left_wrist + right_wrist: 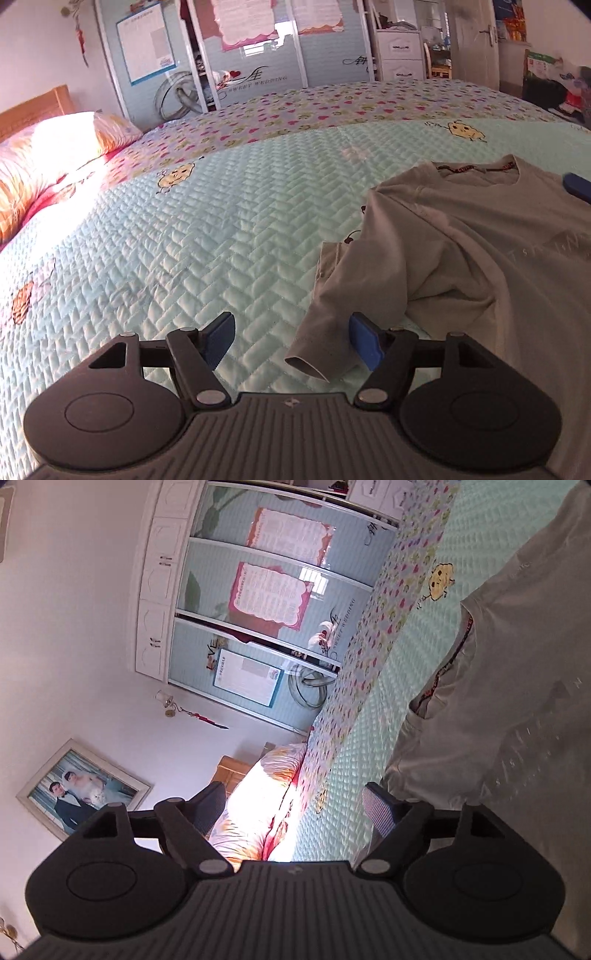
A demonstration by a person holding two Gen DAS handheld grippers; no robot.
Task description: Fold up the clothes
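A grey long-sleeved shirt [480, 236] lies face up on the bed, collar toward the far side. Its left sleeve is bent inward, and the cuff [308, 363] rests on the quilt between the fingers of my left gripper [293, 341]. That gripper is open; its blue pads do not press on the cloth. In the right wrist view, which is rolled onto its side, the same shirt [517, 701] fills the right part. My right gripper [293, 810] stands open with nothing between its pads, its right finger close to the shirt's shoulder edge. One of its blue fingertips [578, 186] shows over the shirt's far shoulder.
The bed carries a pale green quilted cover [221, 221] with cartoon prints. Pillows [48, 155] lie at the headboard on the left. A sliding-door wardrobe [229, 55] and white drawers [400, 51] stand beyond the bed. A framed photo [81, 790] hangs on the wall.
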